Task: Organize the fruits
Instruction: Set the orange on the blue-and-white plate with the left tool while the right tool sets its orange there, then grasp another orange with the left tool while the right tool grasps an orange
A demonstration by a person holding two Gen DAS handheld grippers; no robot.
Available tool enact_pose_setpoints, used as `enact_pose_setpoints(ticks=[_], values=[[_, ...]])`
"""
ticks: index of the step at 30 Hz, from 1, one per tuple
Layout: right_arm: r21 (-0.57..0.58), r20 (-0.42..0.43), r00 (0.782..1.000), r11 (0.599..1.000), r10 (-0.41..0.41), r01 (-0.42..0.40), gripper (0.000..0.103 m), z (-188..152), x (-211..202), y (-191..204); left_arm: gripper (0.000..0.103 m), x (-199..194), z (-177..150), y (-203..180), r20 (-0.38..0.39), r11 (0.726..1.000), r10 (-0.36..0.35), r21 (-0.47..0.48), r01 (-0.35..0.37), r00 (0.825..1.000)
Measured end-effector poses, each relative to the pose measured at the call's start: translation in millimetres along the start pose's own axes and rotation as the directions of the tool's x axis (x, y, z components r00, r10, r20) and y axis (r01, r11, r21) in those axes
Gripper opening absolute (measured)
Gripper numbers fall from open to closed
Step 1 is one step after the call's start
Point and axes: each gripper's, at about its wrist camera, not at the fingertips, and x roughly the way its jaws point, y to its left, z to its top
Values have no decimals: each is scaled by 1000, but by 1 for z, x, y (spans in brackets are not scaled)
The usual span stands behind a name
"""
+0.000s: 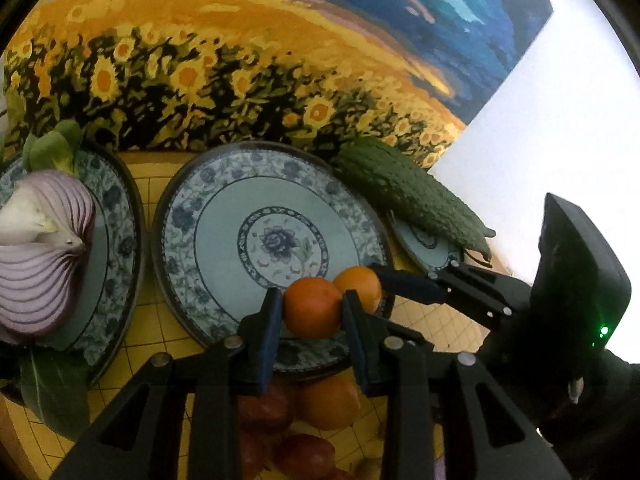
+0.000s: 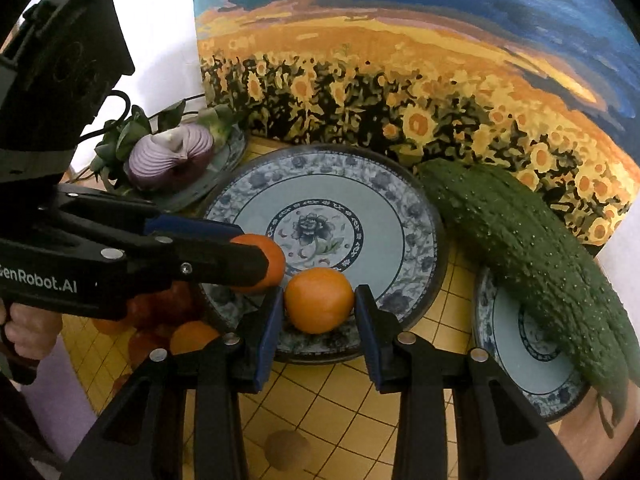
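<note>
Two oranges were held over the near rim of the middle plate (image 2: 404, 208), one in each gripper. The left gripper (image 1: 310, 310) was clamped on the left orange (image 1: 312, 307), both blue pads pressed against its sides. The right gripper (image 2: 320, 300) was clamped on the right orange (image 2: 319, 300) in the same manner. In the left wrist view, the two fruits were seen touching or very nearly so; which one could not be told.

The step in hand was judged to be the setting down of both oranges on the middle plate, whose centre was bare. For a clean placement, each fruit was to be lowered until it rested on the flat glazed area inside the patterned border, not on the sloped rim, where rolling was judged likely. It was advised that the jaws be parted only after contact with the plate was made, and one gripper at a time, so that a released orange would not be knocked by the other.

More oranges and some red fruits (image 1: 264, 408) lay on the yellow checked cloth (image 2: 320, 400) nearer the person. A halved red onion (image 2: 172, 156) occupied the left plate (image 1: 120, 216), and a bitter gourd (image 2: 520, 248) lay across the small right plate (image 2: 532, 364); neither was to be disturbed.
</note>
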Motion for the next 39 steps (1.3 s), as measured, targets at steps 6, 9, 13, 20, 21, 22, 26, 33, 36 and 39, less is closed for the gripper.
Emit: enact_pose_setpoints(ticks=[6, 9, 13, 20, 21, 22, 26, 33, 36, 39], values=[[-18, -61, 998, 1000, 17, -19, 44, 0, 6, 4, 48, -7, -3, -4, 13, 997, 75, 17, -76, 997], [-15, -44, 999, 1000, 21, -22, 49, -3, -3, 8, 55, -23, -7, -13, 60, 994, 90, 50, -93, 994], [-8, -5, 1000, 1000, 5, -5, 50, -1, -22, 11, 56, -46, -16, -20, 101, 993, 89, 69, -96, 991], [77, 63, 998, 997, 25, -30, 50, -9, -65, 14, 57, -80, -48, -24, 135, 991, 110, 63, -119, 985], [92, 71, 997, 995, 35, -41, 50, -11, -70, 14, 57, -84, -52, -23, 135, 990, 114, 63, -123, 984], [105, 74, 996, 993, 47, -55, 50, -14, -74, 15, 57, -90, -58, -22, 138, 989, 122, 61, -132, 983], [176, 54, 991, 976, 122, -129, 50, -26, -85, 16, 57, -102, -73, -22, 148, 986, 146, 52, -156, 978], [145, 61, 996, 987, 64, -72, 50, -47, -108, 30, 57, -110, -101, -11, 129, 987, 156, 15, -159, 979], [157, 30, 997, 985, 64, -68, 50, -62, -110, 31, 57, -101, -115, -1, 79, 982, 187, -3, -187, 979], [178, -15, 996, 980, 92, -88, 50, -75, -104, 29, 57, -96, -125, 6, 53, 984, 179, -15, -178, 982]])
